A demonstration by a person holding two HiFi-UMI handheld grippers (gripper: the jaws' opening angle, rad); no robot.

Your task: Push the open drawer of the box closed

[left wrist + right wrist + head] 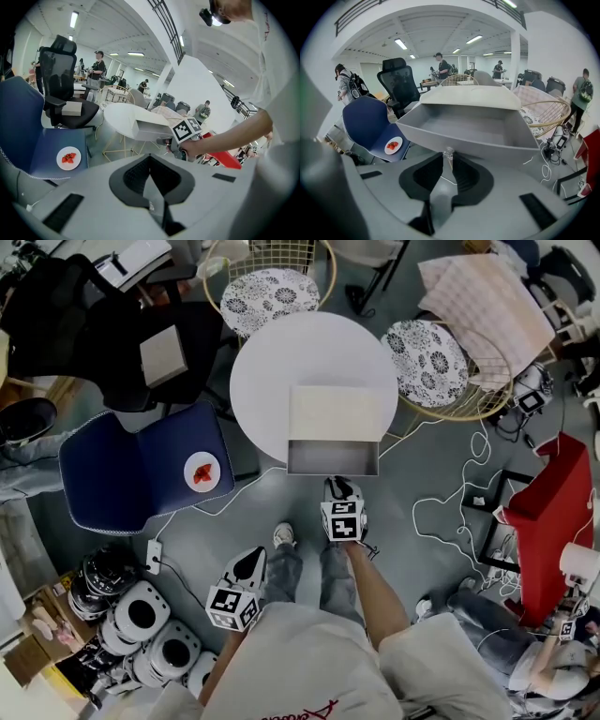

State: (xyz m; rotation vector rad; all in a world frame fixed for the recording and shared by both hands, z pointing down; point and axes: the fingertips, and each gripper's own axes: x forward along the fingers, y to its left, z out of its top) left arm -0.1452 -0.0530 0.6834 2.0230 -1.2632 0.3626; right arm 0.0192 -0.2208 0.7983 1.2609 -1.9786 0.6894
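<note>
A pale box [336,412] stands on the round white table [272,362], and its grey drawer [333,457] is pulled out over the table's near edge. In the right gripper view the drawer [464,126] is empty, with a small clear knob [448,152] on its front. My right gripper [448,154] is shut on that knob; in the head view it [337,487] sits right at the drawer front. My left gripper [251,564] hangs lower left, away from the box, with its jaws together and nothing in them. The left gripper view shows the box [150,129] and the right gripper's marker cube [187,129].
A blue chair [122,474] at the left holds a plate of strawberries [202,472]. Two wicker chairs with patterned cushions [427,360] flank the table. White cables [450,512] trail over the floor at the right, beside a red stand [553,512]. Helmets [141,615] lie at the lower left.
</note>
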